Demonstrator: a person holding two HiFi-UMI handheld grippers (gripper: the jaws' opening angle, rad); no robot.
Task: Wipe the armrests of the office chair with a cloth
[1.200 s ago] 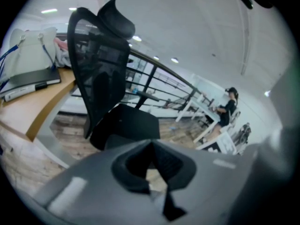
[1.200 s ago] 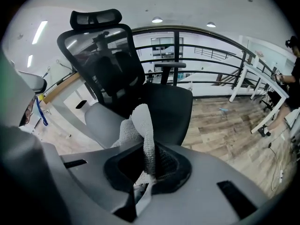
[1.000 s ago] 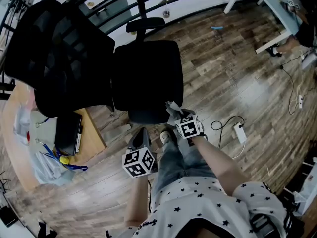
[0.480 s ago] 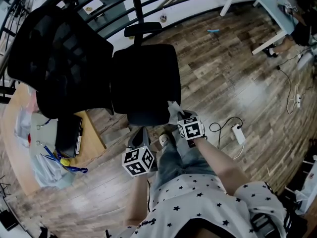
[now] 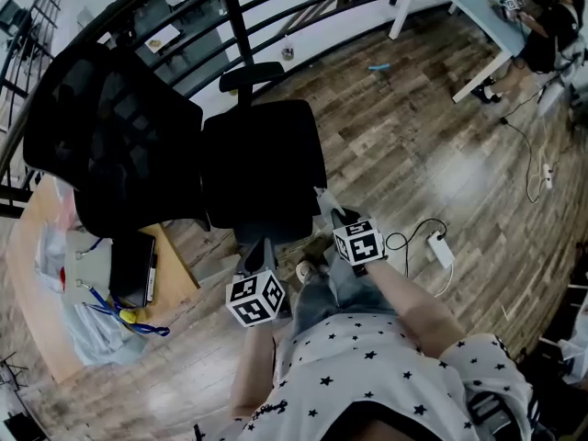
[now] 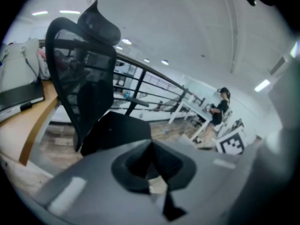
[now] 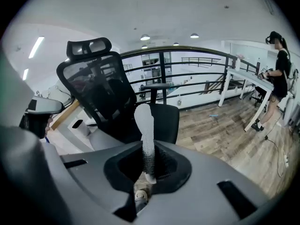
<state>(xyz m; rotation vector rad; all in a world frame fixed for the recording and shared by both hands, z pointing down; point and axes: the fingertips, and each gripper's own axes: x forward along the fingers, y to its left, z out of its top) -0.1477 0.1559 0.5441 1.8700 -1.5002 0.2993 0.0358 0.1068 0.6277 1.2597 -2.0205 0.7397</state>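
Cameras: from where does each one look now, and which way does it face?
Head view: on the person's head, steeply down at the office chair and floor; shows shirt, forearms, left gripper, right gripper.
Left gripper view: rides low, looks up along its shut fingers at the chair's backrest.
Right gripper view: looks along fingers shut on the cloth toward the chair.
Shared: both gripper views catch the chair and railing.

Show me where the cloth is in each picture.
Head view: the cloth pokes from the right gripper, just right of the middle.
Left gripper view: I cannot pick it out.
Right gripper view: dead centre, standing up.
Shared landmark: the black office chair.
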